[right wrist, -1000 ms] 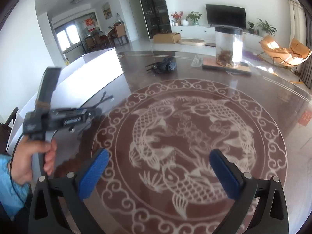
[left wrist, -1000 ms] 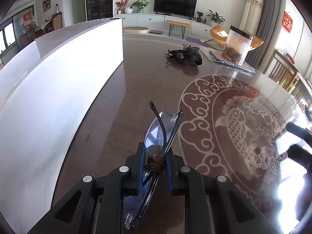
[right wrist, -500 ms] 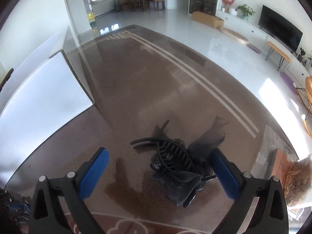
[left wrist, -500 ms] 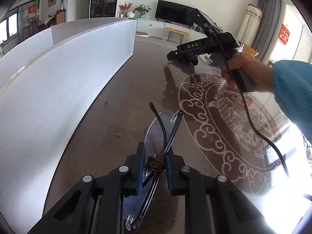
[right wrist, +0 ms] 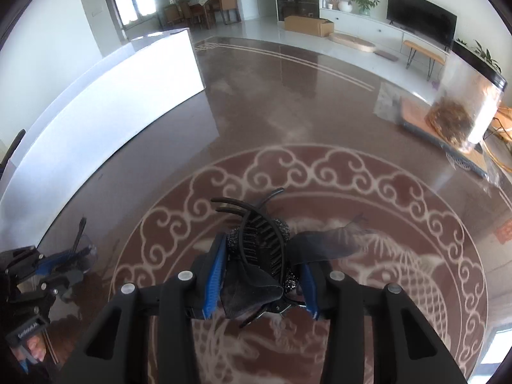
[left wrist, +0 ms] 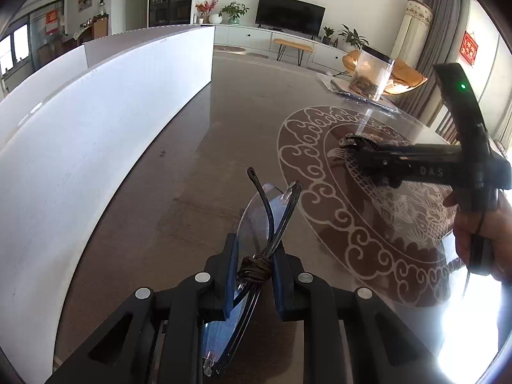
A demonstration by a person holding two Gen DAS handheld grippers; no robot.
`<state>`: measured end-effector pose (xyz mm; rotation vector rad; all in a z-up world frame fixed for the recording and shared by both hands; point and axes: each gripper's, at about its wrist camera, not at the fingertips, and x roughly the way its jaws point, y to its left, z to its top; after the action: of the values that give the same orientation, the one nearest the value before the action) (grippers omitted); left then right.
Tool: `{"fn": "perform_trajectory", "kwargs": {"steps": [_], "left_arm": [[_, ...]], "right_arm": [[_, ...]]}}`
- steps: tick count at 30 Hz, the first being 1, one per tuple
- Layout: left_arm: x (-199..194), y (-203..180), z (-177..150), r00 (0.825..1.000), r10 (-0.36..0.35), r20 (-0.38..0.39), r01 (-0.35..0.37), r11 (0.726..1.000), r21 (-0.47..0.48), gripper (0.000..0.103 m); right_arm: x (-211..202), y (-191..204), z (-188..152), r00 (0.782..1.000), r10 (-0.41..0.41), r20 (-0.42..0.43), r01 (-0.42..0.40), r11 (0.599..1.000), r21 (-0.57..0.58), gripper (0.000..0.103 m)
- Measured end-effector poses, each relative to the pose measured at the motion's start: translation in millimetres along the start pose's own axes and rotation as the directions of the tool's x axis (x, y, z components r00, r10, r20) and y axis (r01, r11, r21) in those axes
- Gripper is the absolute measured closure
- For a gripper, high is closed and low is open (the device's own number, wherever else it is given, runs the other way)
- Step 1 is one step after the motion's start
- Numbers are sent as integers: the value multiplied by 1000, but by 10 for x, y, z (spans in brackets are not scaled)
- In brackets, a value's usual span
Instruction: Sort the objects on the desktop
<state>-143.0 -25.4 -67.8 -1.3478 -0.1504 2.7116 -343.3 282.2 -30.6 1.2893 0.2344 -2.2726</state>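
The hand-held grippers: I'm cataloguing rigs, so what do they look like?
Both are black linkage frames with silver rivets and blue finger pads. The right hand-held gripper carries white "DAS" lettering, a green light on its upright black part, and a black cable.

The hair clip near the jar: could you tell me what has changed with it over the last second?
The right gripper swung over to the hair clip, and its jaws are closing around it, carrying it above the fish medallion. The left gripper keeps its hold on the glasses; the jar stays put.
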Motion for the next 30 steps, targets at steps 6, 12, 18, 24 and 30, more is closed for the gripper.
{"fn": "perform_trajectory", "kwargs": {"steps": [6, 12, 18, 24, 30], "left_arm": [[-97, -321, -206, 1000, 17, 3, -17, 1000, 22, 83], [20, -558, -234, 998, 67, -8, -65, 988, 142, 20], [27, -492, -234, 996, 82, -23, -79, 989, 125, 10], [66, -507, -242, 995, 91, -41, -85, 988, 126, 0], [67, -512, -247, 995, 91, -41, -85, 988, 125, 0]], "right_arm": [[-873, 186, -1435, 994, -73, 78, 68, 995, 68, 60], [-969, 389, -1769, 986, -149, 76, 143, 987, 75, 19], [-956, 394, -1807, 981, -184, 66, 179, 981, 81, 10], [-924, 388, -1808, 980, -194, 44, 189, 977, 99, 0], [-919, 378, -1812, 980, -194, 44, 189, 977, 100, 0]]}}
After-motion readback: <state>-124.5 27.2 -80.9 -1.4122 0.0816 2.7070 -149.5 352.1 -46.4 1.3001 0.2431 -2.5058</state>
